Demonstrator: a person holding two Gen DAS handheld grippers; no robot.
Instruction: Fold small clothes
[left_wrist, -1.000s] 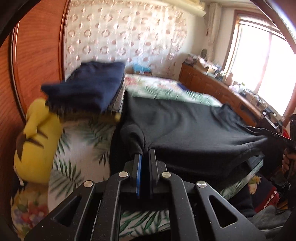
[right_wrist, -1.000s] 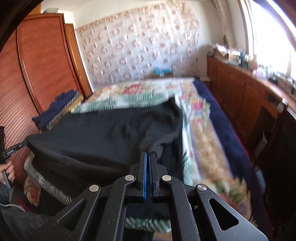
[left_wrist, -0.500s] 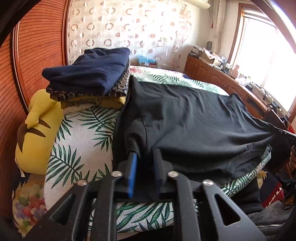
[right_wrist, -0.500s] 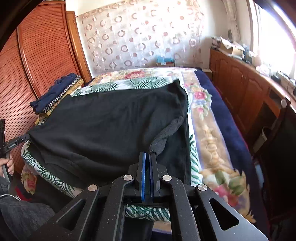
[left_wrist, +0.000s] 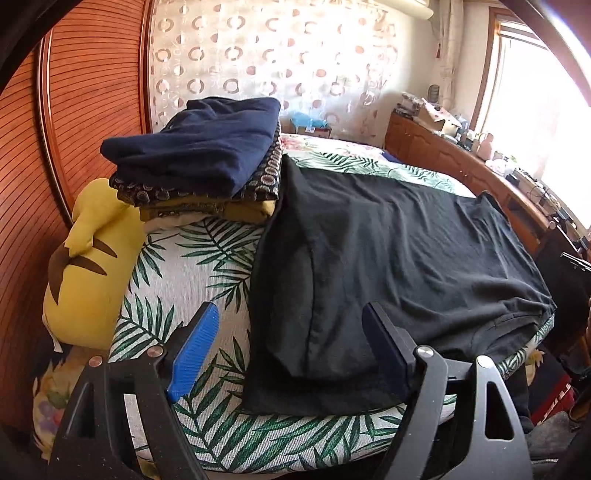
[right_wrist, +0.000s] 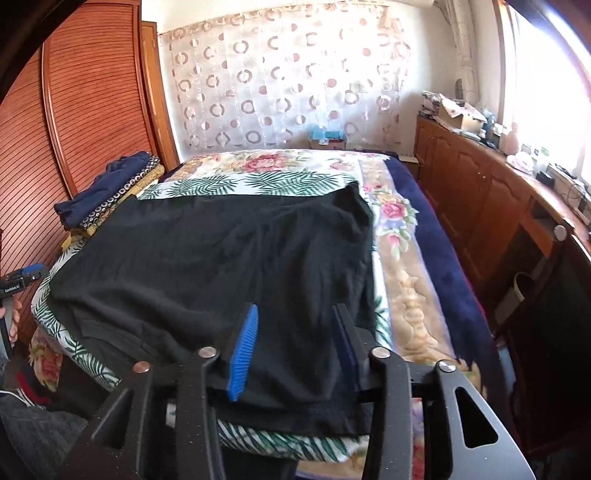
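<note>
A black garment (left_wrist: 388, 258) lies spread flat on the palm-leaf sheet (left_wrist: 207, 266) at the near end of the bed; it also shows in the right wrist view (right_wrist: 221, 266). My left gripper (left_wrist: 291, 314) is open and empty just above the garment's near left corner. My right gripper (right_wrist: 295, 314) is open and empty over the garment's near right corner. The left gripper (right_wrist: 26, 277) also shows at the left edge of the right wrist view.
A stack of folded clothes (left_wrist: 207, 158) topped by a navy piece sits at the bed's left, next to a yellow plush toy (left_wrist: 88, 266). A wooden wardrobe (right_wrist: 74, 103) stands on the left, a wooden cabinet (right_wrist: 498, 192) along the right. A floral blanket (right_wrist: 406, 258) covers the bed's right side.
Both grippers lowered the black garment onto the bed and opened, letting go of its corners. The garment now lies flat.
</note>
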